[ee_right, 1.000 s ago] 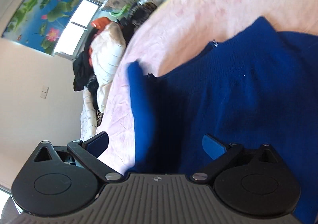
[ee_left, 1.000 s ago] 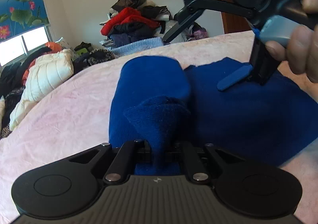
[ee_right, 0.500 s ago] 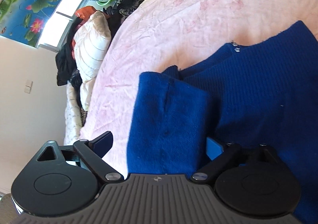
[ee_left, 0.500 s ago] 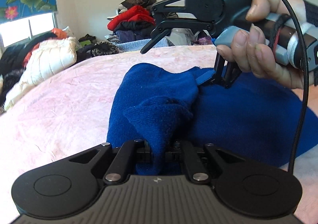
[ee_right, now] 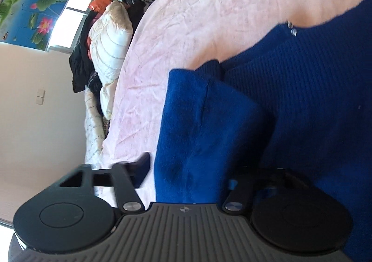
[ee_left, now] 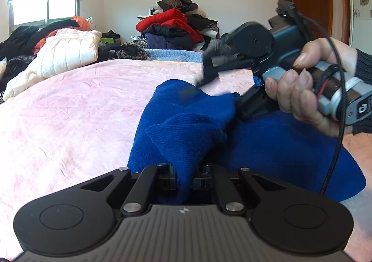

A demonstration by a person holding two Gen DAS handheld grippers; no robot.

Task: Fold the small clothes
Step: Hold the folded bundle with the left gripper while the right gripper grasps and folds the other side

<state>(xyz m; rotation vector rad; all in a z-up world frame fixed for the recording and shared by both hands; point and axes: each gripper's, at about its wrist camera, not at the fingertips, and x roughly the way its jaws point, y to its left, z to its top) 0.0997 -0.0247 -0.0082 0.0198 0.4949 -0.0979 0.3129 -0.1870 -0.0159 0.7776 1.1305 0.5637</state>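
Left gripper (ee_left: 184, 179): the fingers are closed on a bunched fold of the blue sweater (ee_left: 279, 150); the cloth is squeezed between both fingers and rises forward from them.

Right gripper (ee_right: 189, 176): the fingers are spread wide, one on each side of a folded part of the sweater (ee_right: 313, 99). This flap stands between them, but I cannot tell if either finger touches it. The outline is blurred.

Right gripper, seen from the left camera (ee_left: 223, 89): blurred; it is ahead and to the right of the left fingers, at the far edge of the raised fold. The hand (ee_left: 307, 89) holds its handle.

Sweater: it lies on the pink bed cover (ee_left: 69, 110); the flat part spreads to the right of the left fingers, and the raised fold is directly in front of them.

Beyond the fingers: a pile of clothes (ee_left: 176, 27) and a white quilted jacket (ee_left: 67, 52).
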